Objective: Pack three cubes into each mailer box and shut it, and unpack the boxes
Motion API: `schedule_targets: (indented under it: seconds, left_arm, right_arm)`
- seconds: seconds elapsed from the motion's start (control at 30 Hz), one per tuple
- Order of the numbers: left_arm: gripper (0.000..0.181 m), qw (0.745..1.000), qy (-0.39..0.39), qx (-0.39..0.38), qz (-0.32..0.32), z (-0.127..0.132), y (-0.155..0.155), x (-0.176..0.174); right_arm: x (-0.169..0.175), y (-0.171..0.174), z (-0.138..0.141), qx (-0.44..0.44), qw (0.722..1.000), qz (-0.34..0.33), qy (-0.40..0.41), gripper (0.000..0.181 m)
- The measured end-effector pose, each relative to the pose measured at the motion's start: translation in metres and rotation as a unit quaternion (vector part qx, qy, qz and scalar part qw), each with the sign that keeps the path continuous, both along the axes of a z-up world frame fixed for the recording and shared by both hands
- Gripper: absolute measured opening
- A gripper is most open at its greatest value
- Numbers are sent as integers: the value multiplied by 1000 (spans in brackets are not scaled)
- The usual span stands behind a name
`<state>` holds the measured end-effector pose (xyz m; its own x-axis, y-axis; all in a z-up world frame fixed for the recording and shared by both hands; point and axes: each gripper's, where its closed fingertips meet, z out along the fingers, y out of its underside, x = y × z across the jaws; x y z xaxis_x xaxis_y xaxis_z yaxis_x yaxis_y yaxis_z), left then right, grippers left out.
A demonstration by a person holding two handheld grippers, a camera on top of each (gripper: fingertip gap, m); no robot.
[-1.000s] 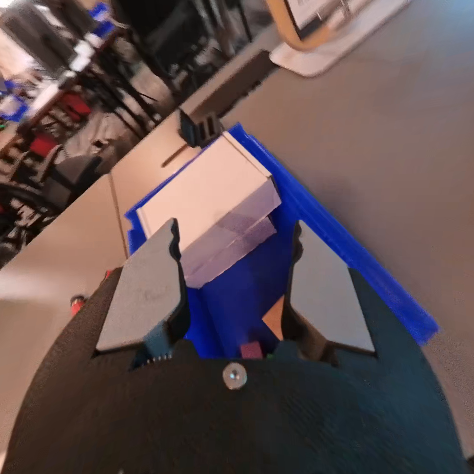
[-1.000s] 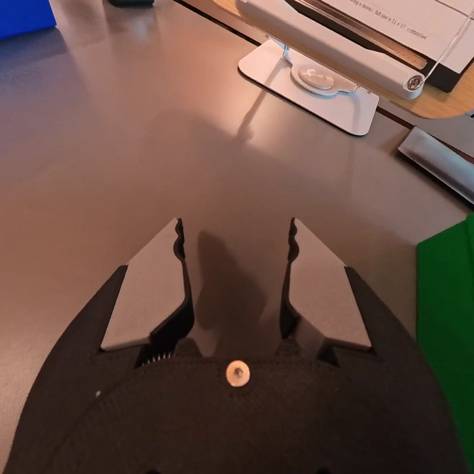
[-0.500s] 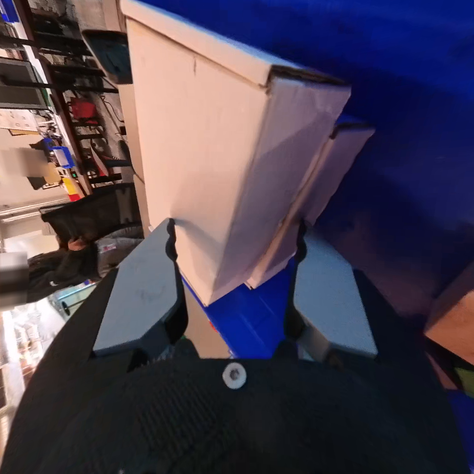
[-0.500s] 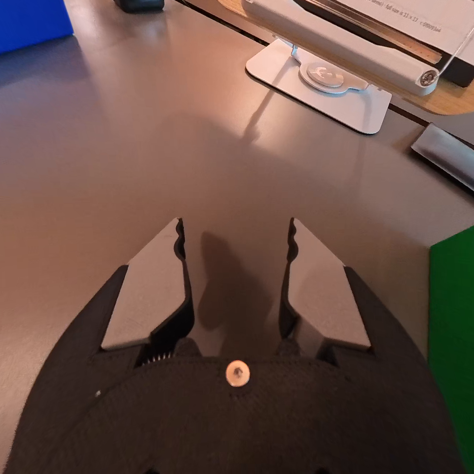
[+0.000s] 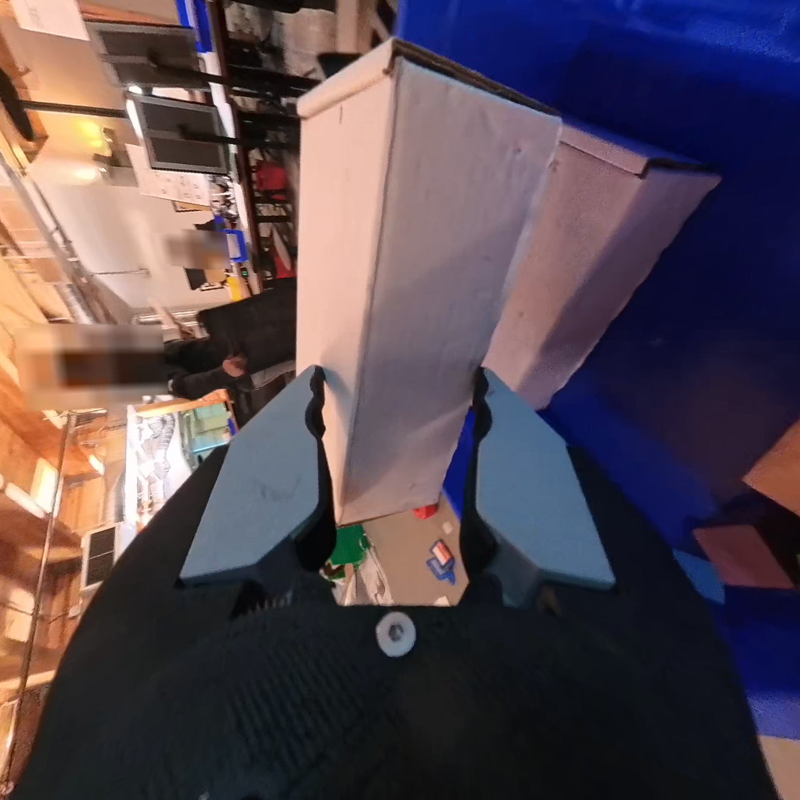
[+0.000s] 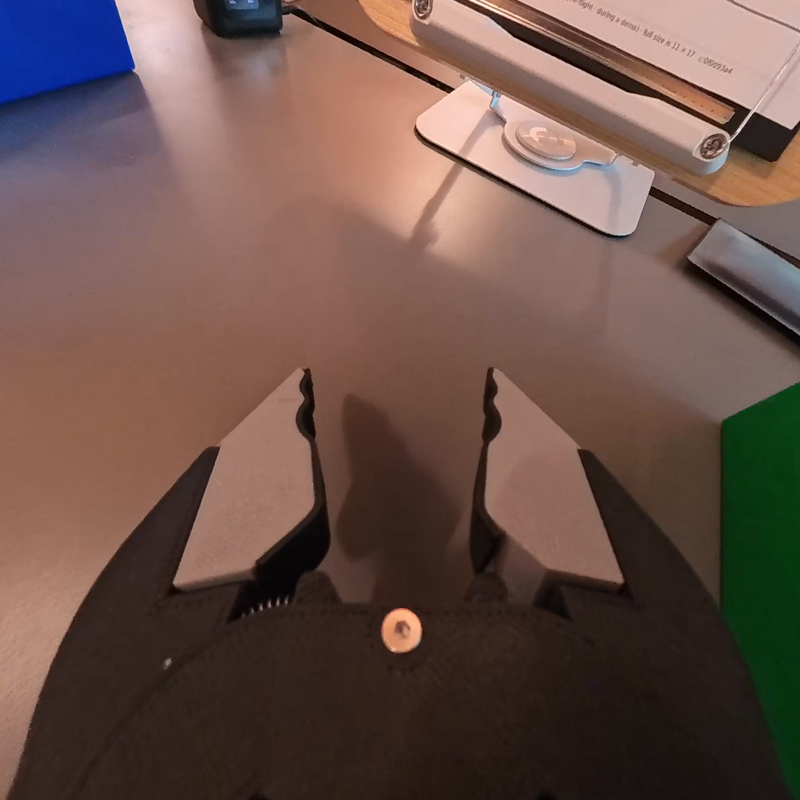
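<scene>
Left gripper (image 5: 396, 391): jaws standing wide, straddling the near end of a white mailer box (image 5: 389, 277) at frame centre — whether the pads are touching it, cannot tell.
Second mailer box (image 5: 580, 277): lying just right of the first, against the blue bin (image 5: 692, 130) filling the right side.
Right gripper (image 6: 398, 391): hovering wide and empty over the grey tabletop (image 6: 216, 259).
Upper right: white stand (image 6: 537, 173) sitting on the table.
Right edge: green bin (image 6: 762, 562) showing partly.

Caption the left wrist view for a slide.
Open left tongs straddle a closed white mailer box in the blue bin.
</scene>
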<state>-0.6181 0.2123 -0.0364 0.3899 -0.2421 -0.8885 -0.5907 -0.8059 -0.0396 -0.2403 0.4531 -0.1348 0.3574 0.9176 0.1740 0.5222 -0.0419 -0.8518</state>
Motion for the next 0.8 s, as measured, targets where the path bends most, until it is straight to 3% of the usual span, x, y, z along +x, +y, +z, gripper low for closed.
schedule_targets:
  seconds: [0.17, 0.33, 0.47, 0.63, 0.8]
  left_arm:
    - [68, 997, 42, 44, -38, 54, 8, 45]
    - [68, 990, 32, 77, -113, 84, 36, 143]
    - [68, 980, -29, 49, -189, 54, 57, 236]
    - [68, 955, -138, -37, -259, -23, 65, 330]
    - [68, 911, -268, -155, -272, -63, 62, 361]
  right_arm:
    - [-1, -4, 1, -1, 1000, 12, 5, 78]
    - [-7, -20, 9, -20, 997, 54, 41, 82]
    - [-9, -49, 25, -40, 986, 146, 76, 82]
    - [20, -97, 38, 36, 953, 302, -10, 92]
    - [42, -120, 44, 83, 927, 364, -45, 103]
